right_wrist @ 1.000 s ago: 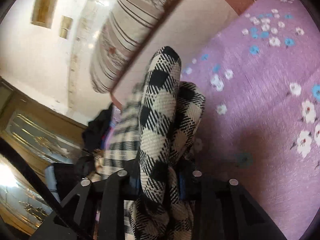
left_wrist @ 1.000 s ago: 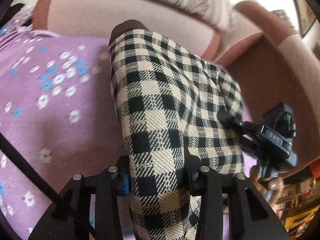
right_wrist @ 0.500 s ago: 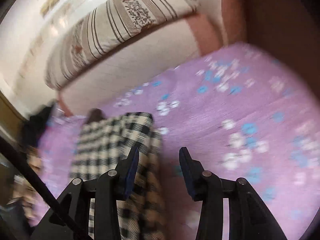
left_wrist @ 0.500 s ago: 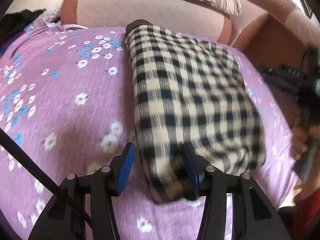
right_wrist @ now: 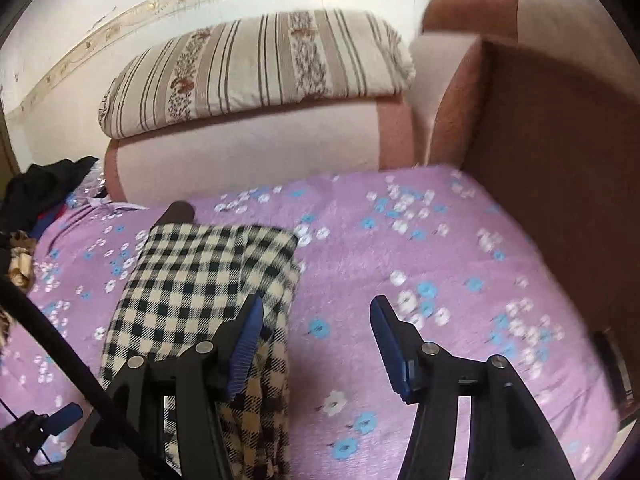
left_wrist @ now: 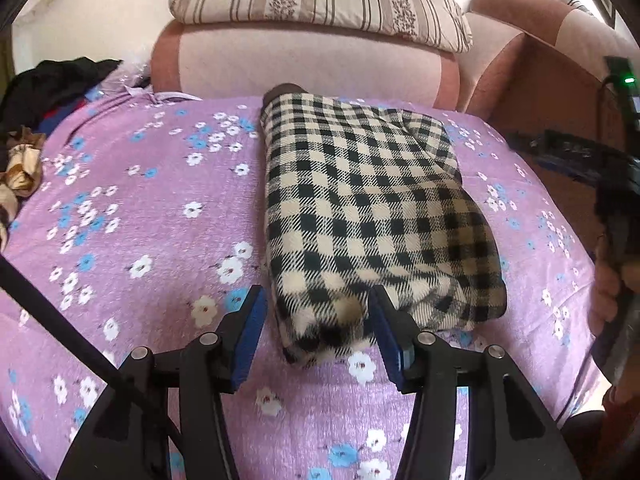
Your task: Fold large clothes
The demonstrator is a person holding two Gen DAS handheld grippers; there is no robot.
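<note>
We see the checked garment (left_wrist: 372, 216) lying folded on the purple flowered bedspread (left_wrist: 132, 208), its long side running from the near edge toward the sofa backrest (left_wrist: 308, 68); a dark collar or lining shows at its far end. The left gripper (left_wrist: 316, 316) has just been opening, and its 2 blue-padded jaws stand spread on either side of the garment's near corner; the left pad is clear of the cloth, but we cannot tell whether the right pad touches it. The right gripper (right_wrist: 316, 334) has also just been opening; its jaws are wide apart over bare bedspread, with the garment's right edge just behind the left finger (right_wrist: 244, 344) and nothing between them. A striped cushion (left_wrist: 320, 0) sits on top of the backrest; dark clothes (left_wrist: 56, 84) are heaped at the bedspread's far left corner; a person's hand (left_wrist: 610, 280) shows at the right edge of the left wrist view.
</note>
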